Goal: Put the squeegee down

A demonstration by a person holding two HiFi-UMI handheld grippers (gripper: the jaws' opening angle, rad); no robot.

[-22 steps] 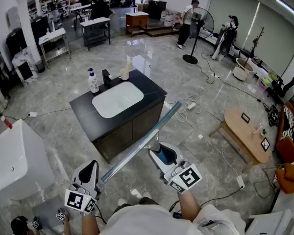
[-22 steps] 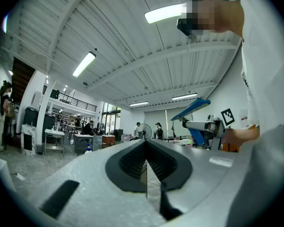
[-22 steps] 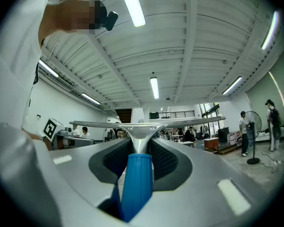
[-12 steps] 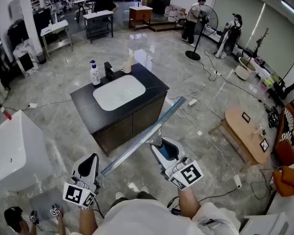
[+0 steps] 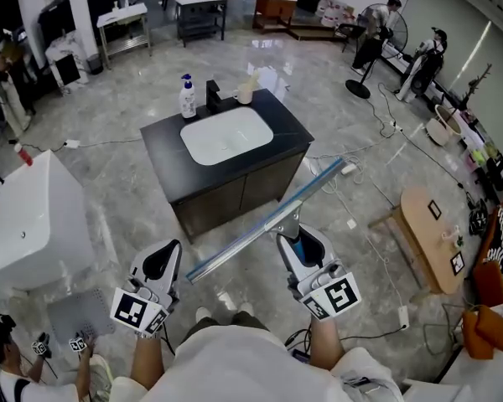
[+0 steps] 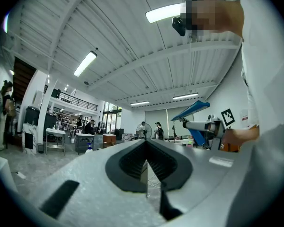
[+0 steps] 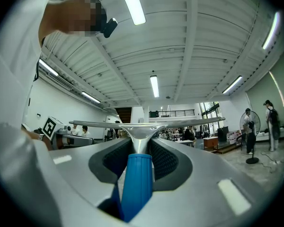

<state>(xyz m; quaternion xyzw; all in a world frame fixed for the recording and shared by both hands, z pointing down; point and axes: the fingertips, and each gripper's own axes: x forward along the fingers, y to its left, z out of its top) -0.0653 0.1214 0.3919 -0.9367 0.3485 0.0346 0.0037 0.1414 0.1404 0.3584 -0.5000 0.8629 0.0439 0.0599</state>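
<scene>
Squeegee (image 5: 268,217) sits in the right claw (image 5: 292,237), whose jaws are clamped on its blue handle (image 5: 299,252). Its long blade (image 5: 235,241) is held crosswise in the air above the floor (image 5: 109,216). The left claw (image 5: 163,264) hangs beside it, jaws together and empty. Ahead stands a black desk (image 5: 162,159) with a white basin (image 5: 226,136) and a soap bottle (image 5: 187,99).

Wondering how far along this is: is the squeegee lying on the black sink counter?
No, the squeegee is up in the air, clamped in the right gripper, apart from the counter.
</scene>
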